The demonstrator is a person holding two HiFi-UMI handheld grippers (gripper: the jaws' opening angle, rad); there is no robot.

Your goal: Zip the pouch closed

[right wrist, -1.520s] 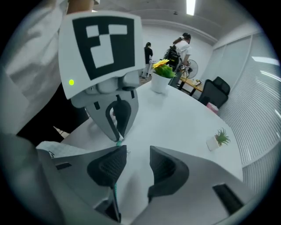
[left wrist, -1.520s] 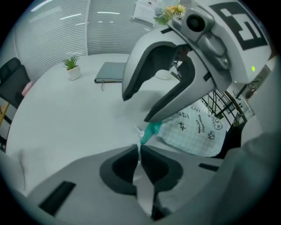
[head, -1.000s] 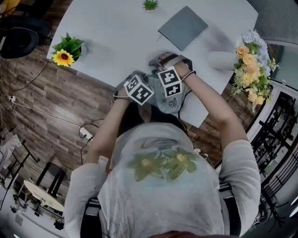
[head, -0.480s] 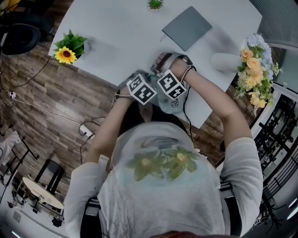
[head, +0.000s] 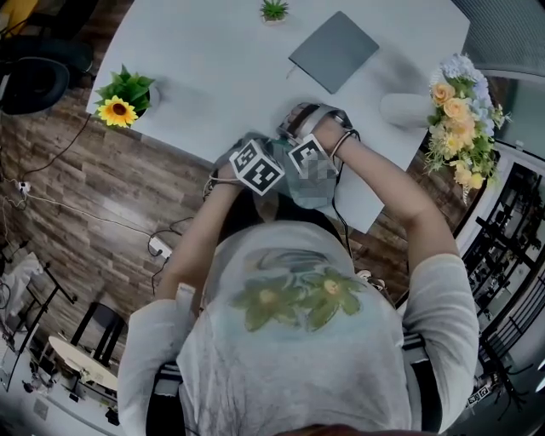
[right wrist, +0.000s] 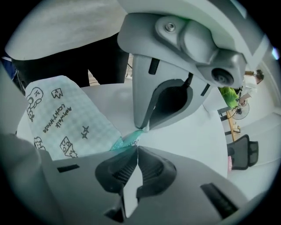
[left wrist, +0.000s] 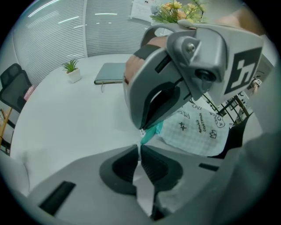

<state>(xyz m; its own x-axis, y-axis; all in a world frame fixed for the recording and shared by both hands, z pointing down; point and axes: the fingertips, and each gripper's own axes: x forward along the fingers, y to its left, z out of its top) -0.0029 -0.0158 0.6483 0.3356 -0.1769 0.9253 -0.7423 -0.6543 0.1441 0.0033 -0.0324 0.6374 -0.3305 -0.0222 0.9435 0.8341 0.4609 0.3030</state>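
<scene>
Grey and dark-padded, our right gripper (right wrist: 137,148) has just been closing. Its jaws now stand together, pinched on the teal zipper edge (right wrist: 127,141) of the pouch (right wrist: 66,127). Our left gripper (left wrist: 139,149) is clenched too, nipping the same teal end from the other side, so the two grippers nearly meet tip to tip. Both point steeply down.

From that pinched end the pouch spreads away: pale checked fabric printed with small dark doodles and lettering we cannot read. In the head view it sits under the grippers at the near edge of the white table (head: 213,68), close to our body. Whether it rests on the top or hangs from the grips we cannot tell.

Farther out on the table lie a grey notebook (head: 334,49), a small green potted plant (head: 274,8) and a potted sunflower (head: 119,100) at the left edge. At the right is a pastel bouquet (head: 460,119) in a white vase (head: 404,111). Beyond the table's edge we see wood-patterned floor (head: 102,196).
</scene>
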